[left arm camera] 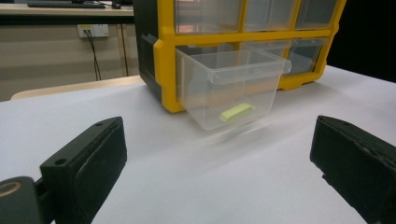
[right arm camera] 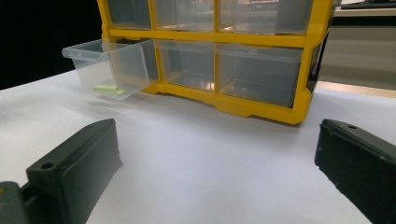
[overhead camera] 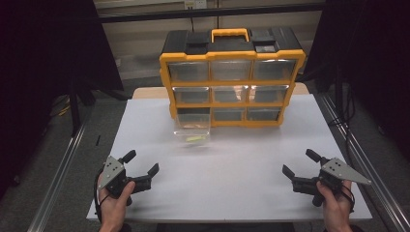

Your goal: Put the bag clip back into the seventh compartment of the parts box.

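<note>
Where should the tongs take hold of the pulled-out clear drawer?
Probably by the front lip of the clear drawer, coming from the table's near side. It juts from the yellow organizer, bottom left slot, so only its front is free. The open left tongs sit nearer.

white table (overhead camera: 232, 164), wall socket (left arm camera: 93, 31), metal rails (overhead camera: 58, 169)

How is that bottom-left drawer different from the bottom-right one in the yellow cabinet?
The bottom-left drawer is pulled out over the table and tilts forward; the bottom-right drawer sits pushed in, flush with the frame. The left one holds a small green piece; I can make out nothing in the right one. Both are clear plastic.
</note>
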